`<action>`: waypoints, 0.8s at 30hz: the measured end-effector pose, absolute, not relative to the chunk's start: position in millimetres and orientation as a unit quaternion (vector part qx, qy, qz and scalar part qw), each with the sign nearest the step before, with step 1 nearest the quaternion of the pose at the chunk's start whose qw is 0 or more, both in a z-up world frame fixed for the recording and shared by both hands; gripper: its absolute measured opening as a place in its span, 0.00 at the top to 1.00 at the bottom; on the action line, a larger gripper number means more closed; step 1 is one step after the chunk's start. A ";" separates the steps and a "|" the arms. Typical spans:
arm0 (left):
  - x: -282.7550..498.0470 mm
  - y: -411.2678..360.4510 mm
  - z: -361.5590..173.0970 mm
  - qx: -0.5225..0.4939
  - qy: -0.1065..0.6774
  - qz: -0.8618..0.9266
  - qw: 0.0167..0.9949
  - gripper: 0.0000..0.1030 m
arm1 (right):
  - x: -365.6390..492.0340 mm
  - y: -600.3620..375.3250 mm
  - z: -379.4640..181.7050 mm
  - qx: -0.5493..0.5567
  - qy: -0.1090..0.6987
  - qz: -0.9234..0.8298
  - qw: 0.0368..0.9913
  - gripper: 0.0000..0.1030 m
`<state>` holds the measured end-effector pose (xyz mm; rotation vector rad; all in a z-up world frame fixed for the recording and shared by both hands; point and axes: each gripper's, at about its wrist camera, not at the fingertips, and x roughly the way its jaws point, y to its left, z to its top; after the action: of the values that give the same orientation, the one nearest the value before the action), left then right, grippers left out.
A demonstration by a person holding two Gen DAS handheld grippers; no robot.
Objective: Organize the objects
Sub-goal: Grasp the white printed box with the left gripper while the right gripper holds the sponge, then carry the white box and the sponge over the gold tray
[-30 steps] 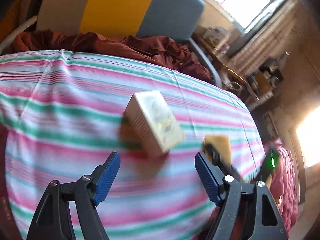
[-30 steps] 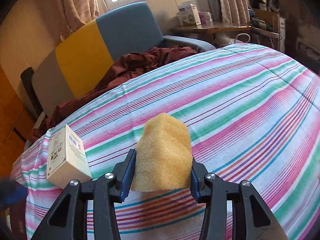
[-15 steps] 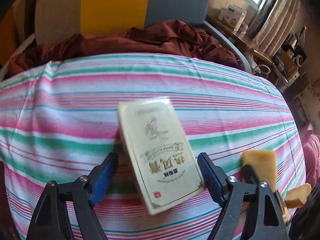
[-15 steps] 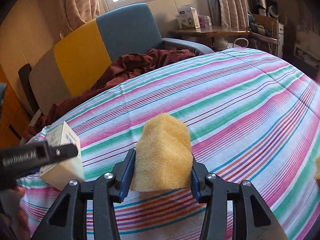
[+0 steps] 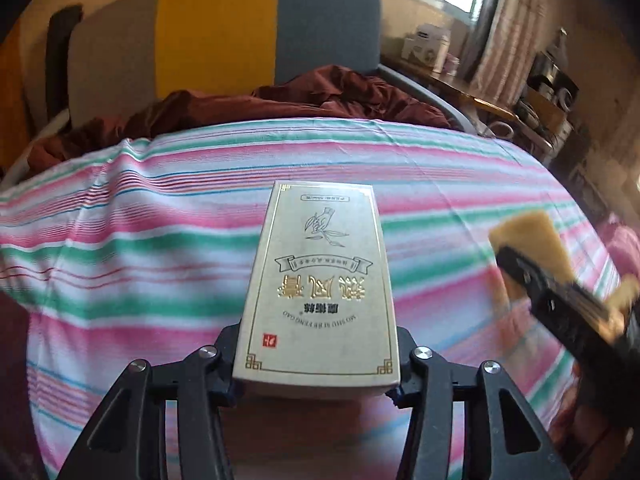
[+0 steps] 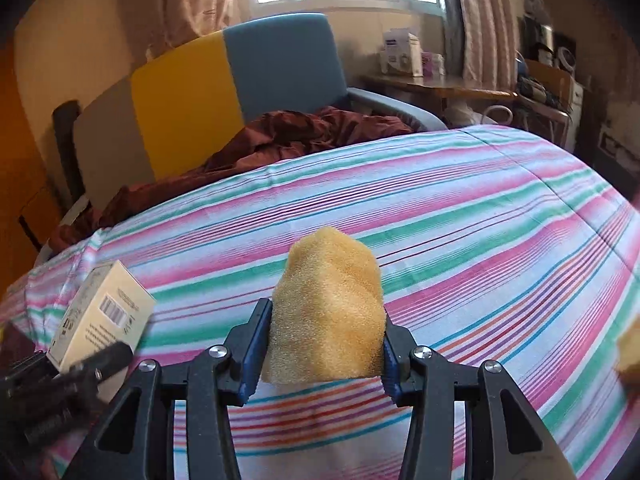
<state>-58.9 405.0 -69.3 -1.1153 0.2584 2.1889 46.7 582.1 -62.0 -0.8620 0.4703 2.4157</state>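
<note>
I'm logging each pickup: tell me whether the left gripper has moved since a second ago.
Yes. The left gripper came down toward the striped cloth, and its jaws have just closed onto the cream box between them.

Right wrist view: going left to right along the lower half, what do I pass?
Left gripper closing on the cream box → yellow sponge clamped in the right gripper → bare striped bedsheet → a second yellow sponge piece at the right edge.
</note>
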 end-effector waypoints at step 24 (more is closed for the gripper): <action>4.4 284.8 -17.6 -0.402 0.006 0.835 0.377 0.50 | 58.1 520.4 -57.9 -0.339 0.107 0.900 0.254 0.53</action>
<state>4.4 284.8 -17.6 -1.0267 0.0152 2.1344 58.1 520.4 -57.9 -0.9201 0.2907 2.4442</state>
